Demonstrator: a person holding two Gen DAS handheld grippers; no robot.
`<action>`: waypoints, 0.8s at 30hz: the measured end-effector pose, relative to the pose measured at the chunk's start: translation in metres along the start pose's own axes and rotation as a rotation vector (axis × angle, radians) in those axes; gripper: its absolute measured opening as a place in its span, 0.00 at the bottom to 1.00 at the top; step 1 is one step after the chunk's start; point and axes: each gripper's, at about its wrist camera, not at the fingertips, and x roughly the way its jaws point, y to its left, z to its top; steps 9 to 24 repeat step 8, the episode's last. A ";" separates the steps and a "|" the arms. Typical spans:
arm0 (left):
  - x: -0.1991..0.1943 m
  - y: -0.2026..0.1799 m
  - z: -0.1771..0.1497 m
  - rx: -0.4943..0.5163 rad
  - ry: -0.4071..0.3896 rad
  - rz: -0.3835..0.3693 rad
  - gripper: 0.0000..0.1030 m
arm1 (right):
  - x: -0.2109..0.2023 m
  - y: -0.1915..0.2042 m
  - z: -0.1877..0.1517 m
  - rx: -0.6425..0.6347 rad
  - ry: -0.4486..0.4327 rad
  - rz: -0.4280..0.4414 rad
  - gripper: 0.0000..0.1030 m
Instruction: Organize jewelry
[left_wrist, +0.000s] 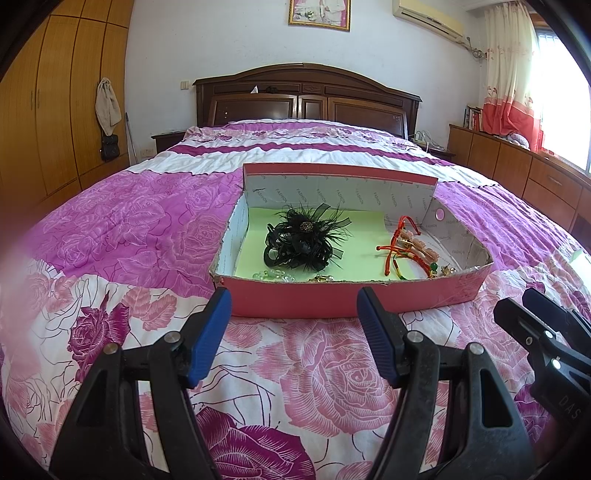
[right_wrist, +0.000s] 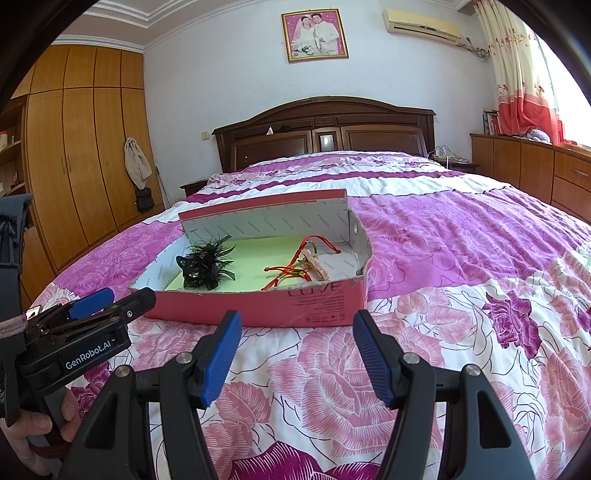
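Sunlit bedroom (right_wrist: 177, 85), wooden wardrobe (right_wrist: 81, 147)

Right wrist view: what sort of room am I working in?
A bedroom, most likely in a home: a bed with a pink floral quilt, a dark carved wooden headboard and a tall wooden wardrobe.

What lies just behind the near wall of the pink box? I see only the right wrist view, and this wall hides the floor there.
Observer: Clear beads lie on the green paper, against the near wall of the pink box, left of the middle.
Operator: Is there anything more along that wall?
Observer: Yes, a small gold piece lies near the middle.
Operator: And in the right near corner?
Observer: A green bead lies there, by the ends of the red cords.
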 end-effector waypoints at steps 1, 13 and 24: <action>0.000 0.000 0.000 0.000 0.000 0.000 0.61 | 0.000 0.000 0.000 0.000 0.000 0.000 0.64; 0.000 0.000 0.000 0.001 0.001 0.000 0.61 | 0.000 0.000 0.000 0.000 0.000 0.000 0.64; 0.000 0.000 0.000 0.001 0.001 0.000 0.61 | 0.000 0.000 0.000 0.000 0.000 0.000 0.64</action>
